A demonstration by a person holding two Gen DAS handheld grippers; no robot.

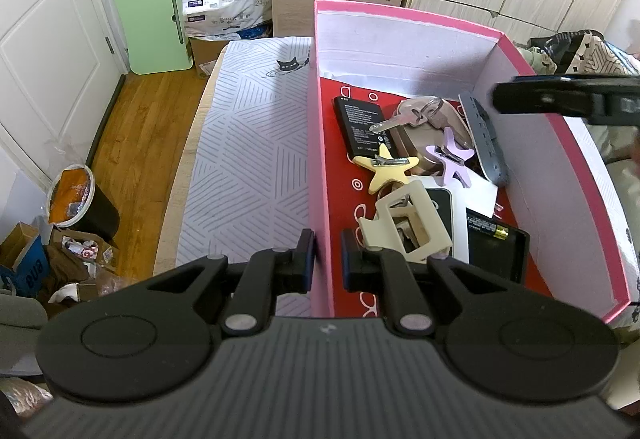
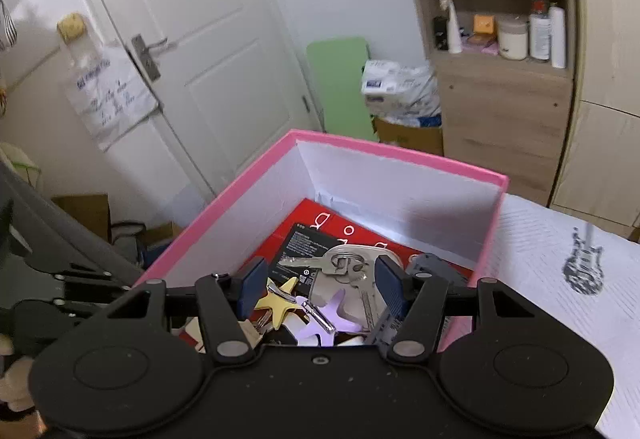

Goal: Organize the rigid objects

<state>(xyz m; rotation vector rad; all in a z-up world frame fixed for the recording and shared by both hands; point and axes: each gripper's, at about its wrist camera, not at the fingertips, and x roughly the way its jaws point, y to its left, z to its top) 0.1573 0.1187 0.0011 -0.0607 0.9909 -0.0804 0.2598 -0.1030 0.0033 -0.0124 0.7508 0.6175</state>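
Pink cardboard box (image 1: 320,167) on patterned bed sheet (image 1: 248,143), left hand-held gripper (image 1: 327,257) clamped on its wall, right hand-held gripper (image 2: 316,289) open, empty, above silver keys (image 2: 340,263) and yellow star clip (image 2: 280,301).

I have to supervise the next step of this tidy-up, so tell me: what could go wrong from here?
1. The left gripper is clamped on the pink box's side wall; a tug could tip or slide the box across the bed.
2. The right gripper hangs open over a crowded heap: the key, yellow star clip and purple star clip overlap, so closing might catch two items or knock one aside.
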